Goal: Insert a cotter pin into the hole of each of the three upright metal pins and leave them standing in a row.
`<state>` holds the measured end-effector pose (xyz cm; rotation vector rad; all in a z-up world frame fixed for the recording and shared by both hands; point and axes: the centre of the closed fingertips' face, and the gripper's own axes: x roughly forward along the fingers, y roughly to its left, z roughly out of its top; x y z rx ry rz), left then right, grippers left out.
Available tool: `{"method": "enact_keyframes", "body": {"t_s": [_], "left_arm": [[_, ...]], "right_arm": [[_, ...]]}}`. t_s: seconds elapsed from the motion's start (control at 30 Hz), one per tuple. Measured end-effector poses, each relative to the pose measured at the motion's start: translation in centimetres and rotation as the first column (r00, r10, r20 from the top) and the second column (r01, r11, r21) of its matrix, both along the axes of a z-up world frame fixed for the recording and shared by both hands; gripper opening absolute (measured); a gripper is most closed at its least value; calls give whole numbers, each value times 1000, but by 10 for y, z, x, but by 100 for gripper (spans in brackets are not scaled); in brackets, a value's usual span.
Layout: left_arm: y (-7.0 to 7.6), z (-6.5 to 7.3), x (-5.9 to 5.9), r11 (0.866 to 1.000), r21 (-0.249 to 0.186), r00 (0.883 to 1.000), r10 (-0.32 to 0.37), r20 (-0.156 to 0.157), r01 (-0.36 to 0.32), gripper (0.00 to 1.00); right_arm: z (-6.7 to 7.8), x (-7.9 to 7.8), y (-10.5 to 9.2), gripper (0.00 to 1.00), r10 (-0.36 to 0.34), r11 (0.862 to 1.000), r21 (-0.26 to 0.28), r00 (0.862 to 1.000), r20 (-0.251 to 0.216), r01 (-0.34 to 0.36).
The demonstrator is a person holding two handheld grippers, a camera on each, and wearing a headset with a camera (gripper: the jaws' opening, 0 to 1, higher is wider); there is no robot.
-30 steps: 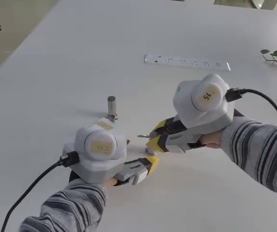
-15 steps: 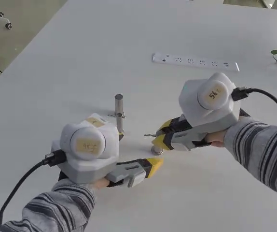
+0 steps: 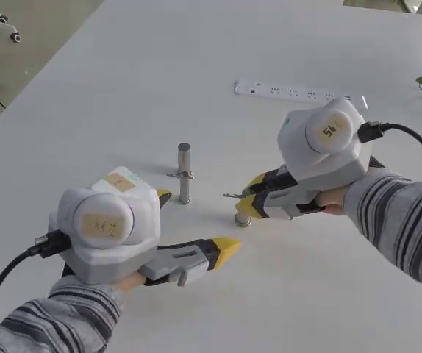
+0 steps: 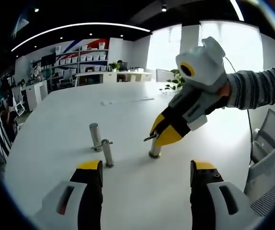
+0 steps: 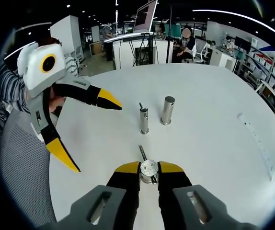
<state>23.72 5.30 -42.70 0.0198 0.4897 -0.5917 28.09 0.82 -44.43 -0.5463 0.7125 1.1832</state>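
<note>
At the near left, the left gripper (image 4: 146,166) hovers over the white counter (image 3: 123,88), its jaws wide apart with nothing between them. Just right of its far jaw stand two upright metal pins, the far pin (image 4: 95,135) and the nearer pin (image 4: 108,154). In the head view they line up almost as one column. A cotter pin (image 4: 104,143) crosses the nearer pin close to its top; I cannot tell whether the far pin carries one.

Right of these, a little apart, the third pin (image 4: 154,151) stands with its base on the counter. The right gripper (image 3: 249,195) has its jaws closed in on the top of this pin, one on each side. A second cotter pin (image 5: 142,152) sticks out leftward past the jaws, seemingly through the hole. Whether the jaws also pinch its head is hidden. Far to the right lies a power strip (image 3: 299,94), well clear of the work.

The main risk seems to be at release. If the jaws open unevenly or pull back at an angle, they could tip the third pin or drag the second cotter pin back out of the hole. The open left gripper sits very close to the two standing pins, so a small drift to the right could knock them over and break the row.
</note>
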Motion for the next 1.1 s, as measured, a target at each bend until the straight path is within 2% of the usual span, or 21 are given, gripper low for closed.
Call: {"method": "enact_keyframes", "body": {"t_s": [0.07,0.1,0.13,0.27,0.4,0.73,0.83,1.1], "left_arm": [[3,0,2,1000,13,1000,11,15,-11,75],[5,-1,2,1000,18,1000,12,9,-13,76],[6,-2,2,1000,14,1000,16,0,-16,76],[8,1,1,1000,-9,1000,22,7,-22,81],[10,2,0,1000,-9,1000,16,0,-16,84],[14,8,-1,999,-27,999,31,10,-31,88],[15,10,0,998,-53,999,40,16,-39,90],[19,11,0,998,-48,999,45,20,-44,94]], "right_arm": [[-1,3,1,8,-5,1000,-5,1000,0,5],[-1,3,1,8,-4,1000,-8,1000,0,4],[-1,4,1,8,0,1000,-12,1000,2,0],[-1,9,3,8,0,1000,-18,1000,4,0],[-2,15,4,8,-2,1000,-21,1000,4,2],[-8,26,3,8,-9,999,-32,1000,-4,9],[-8,26,3,8,-15,1000,-23,1000,-12,14],[-7,25,3,8,-7,1000,-8,1000,-16,6]]}}
